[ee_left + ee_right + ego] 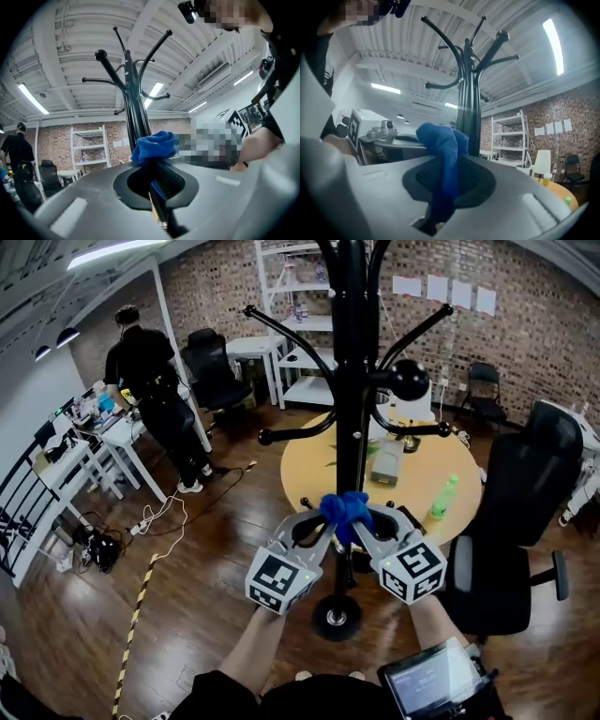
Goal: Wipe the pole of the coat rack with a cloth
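A black coat rack stands in front of me, its pole [351, 390] rising from a round base [337, 617]. A blue cloth [344, 510] is bunched against the lower pole, and both grippers hold it. My left gripper [323, 521] is shut on the cloth's left end, and the cloth [153, 146] shows at its jaw tips against the pole [136, 112]. From the other side my right gripper [367, 524] is shut on the cloth [443, 150], which hangs between its jaws beside the pole [468, 108].
A round wooden table [412, 474] with a green bottle [443, 496] stands just behind the rack. A black office chair [516, 521] is at the right. A person [155, 390] works at white desks at the left, with cables on the floor. The rack's hooks [291, 432] jut out sideways.
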A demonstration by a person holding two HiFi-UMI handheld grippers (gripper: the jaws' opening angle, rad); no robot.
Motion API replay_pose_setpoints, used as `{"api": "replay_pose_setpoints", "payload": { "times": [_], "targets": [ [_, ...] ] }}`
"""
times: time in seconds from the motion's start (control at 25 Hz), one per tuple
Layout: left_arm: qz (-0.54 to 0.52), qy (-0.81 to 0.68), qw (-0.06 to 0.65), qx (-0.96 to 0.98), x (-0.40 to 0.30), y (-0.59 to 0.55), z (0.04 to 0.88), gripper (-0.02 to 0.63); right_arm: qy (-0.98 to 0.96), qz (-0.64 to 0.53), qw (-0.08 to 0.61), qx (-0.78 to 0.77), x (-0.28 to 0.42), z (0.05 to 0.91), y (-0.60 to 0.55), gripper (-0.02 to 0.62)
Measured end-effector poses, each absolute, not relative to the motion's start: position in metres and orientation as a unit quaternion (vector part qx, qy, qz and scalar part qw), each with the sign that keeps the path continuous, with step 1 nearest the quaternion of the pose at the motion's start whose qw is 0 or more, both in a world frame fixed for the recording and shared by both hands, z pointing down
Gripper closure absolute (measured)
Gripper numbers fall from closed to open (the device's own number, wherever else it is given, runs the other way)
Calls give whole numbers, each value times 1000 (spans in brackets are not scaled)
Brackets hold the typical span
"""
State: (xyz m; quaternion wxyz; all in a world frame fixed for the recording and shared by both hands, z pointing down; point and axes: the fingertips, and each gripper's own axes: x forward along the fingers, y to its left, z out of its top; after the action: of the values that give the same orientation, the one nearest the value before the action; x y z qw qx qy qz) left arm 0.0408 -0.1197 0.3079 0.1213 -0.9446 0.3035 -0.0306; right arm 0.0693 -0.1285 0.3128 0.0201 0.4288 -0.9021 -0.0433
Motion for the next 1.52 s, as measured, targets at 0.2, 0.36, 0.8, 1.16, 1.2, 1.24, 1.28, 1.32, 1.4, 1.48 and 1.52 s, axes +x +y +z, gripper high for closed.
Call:
{"api": "replay_pose_setpoints", "payload": {
  "times": [0.2,0.36,0.8,1.16,1.2,1.24,1.28,1.32,1.4,1.48,1.52],
  "targets": [
    [-70,296,67,-950,48,-120,363,605,-906,26,94,411,70,374,-131,543],
    [-104,285,29,-952,52,-114,408,605,-910,92,147,376,65,421,-123,545],
    [-101,242,36,-964,47,-64,406,605,-938,150,148,275,55,416,-62,545],
    [-124,278,10,-952,56,-113,436,605,-902,73,168,391,63,439,-123,545],
    [-120,279,9,-953,57,-115,433,605,-899,51,168,400,63,437,-127,545],
    [-113,277,9,-954,56,-115,428,605,-898,30,166,406,63,431,-128,545],
    [-104,274,13,-956,54,-114,420,605,-897,9,160,412,64,421,-128,545],
    [-95,274,19,-957,51,-113,412,605,-896,-10,150,419,66,407,-127,545],
    [-79,282,34,-956,44,-116,393,605,-891,-49,129,433,70,373,-128,545],
    [-63,287,49,-955,40,-119,371,605,-885,-88,119,441,72,339,-129,545],
    [-57,285,58,-955,39,-119,359,605,-883,-103,111,444,72,321,-128,545]
  ]
}}
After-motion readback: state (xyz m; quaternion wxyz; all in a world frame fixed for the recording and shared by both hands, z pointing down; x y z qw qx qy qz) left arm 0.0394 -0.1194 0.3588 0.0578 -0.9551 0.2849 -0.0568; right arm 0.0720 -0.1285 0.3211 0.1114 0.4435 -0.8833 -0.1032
